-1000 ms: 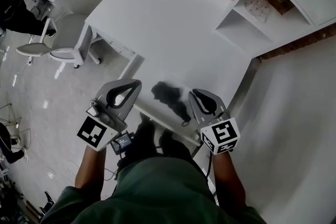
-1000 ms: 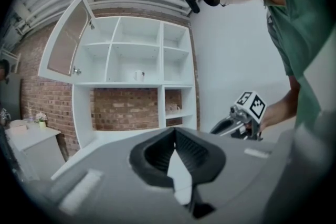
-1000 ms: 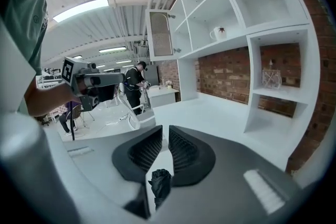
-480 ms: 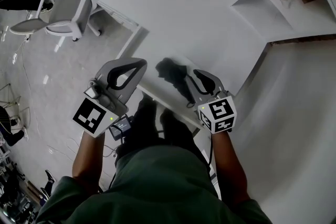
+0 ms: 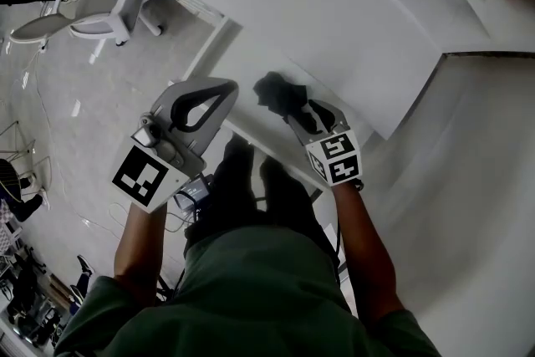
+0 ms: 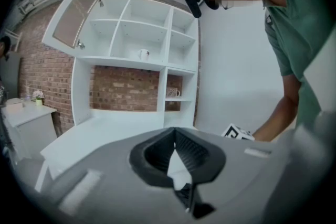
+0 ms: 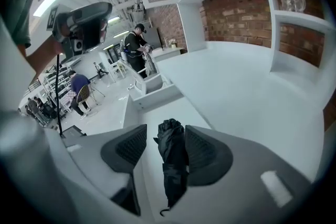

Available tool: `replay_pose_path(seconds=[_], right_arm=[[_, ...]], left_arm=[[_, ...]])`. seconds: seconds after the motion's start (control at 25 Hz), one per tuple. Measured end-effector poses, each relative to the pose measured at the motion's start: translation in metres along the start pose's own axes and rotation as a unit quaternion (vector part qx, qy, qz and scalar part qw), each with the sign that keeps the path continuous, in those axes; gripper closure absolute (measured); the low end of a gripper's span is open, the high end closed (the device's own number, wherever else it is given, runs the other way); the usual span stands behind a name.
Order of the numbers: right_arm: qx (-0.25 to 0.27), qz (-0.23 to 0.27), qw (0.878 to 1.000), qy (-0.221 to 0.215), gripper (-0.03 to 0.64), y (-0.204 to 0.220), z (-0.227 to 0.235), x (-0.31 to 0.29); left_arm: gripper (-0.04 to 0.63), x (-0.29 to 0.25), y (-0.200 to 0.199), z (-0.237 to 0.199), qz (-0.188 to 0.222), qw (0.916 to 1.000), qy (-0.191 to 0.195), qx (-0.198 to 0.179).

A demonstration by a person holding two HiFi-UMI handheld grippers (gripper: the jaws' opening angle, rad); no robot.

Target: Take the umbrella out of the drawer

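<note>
White desk (image 5: 334,12), drawer (image 5: 247,100) pulled out below its front edge. Black folded umbrella (image 5: 280,92) lies inside the drawer. Right gripper (image 7: 164,136) is lower than a second ago. Its jaws have just been opening and straddle the umbrella, unclamped. Left gripper (image 6: 174,134) pinched together, empty.

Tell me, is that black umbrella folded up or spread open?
Folded: the umbrella is a narrow black bundle, canopy gathered, lying flat.

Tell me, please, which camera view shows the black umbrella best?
The right gripper view: the folded black umbrella shows close up, along nearly its whole length. The head view gives only a small dark shape of it. The left gripper view shows none of it.
</note>
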State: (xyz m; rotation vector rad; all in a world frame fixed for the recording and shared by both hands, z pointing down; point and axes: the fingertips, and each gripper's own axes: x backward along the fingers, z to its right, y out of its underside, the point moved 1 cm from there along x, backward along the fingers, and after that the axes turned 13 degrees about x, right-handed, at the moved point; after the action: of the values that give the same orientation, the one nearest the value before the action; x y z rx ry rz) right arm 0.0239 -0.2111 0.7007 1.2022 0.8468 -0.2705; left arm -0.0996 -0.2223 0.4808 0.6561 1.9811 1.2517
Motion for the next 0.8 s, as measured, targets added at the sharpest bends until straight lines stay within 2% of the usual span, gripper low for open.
replay_pose_path(seconds=[0.16, 0.48, 0.6, 0.8], right_arm=[[0.0, -0.04, 0.999, -0.012, 0.331, 0.027, -0.007, -0.022], [0.002, -0.132, 0.991, -0.023, 0.263, 0.079, -0.014, -0.056], [0.004, -0.157, 0.987, -0.029, 0.256, 0.087, -0.018, -0.061], [0.01, -0.191, 0.981, -0.029, 0.255, 0.127, -0.013, -0.097]], left_arm=[[0.592, -0.001, 0.006, -0.002, -0.005, 1.0, 0.003, 0.003], [0.592, -0.006, 0.014, -0.003, -0.013, 0.9997, 0.013, 0.015], [0.592, -0.006, 0.012, -0.002, -0.016, 0.9996, 0.015, 0.018], [0.592, -0.02, 0.039, -0.016, -0.023, 0.9994, 0.015, 0.02]])
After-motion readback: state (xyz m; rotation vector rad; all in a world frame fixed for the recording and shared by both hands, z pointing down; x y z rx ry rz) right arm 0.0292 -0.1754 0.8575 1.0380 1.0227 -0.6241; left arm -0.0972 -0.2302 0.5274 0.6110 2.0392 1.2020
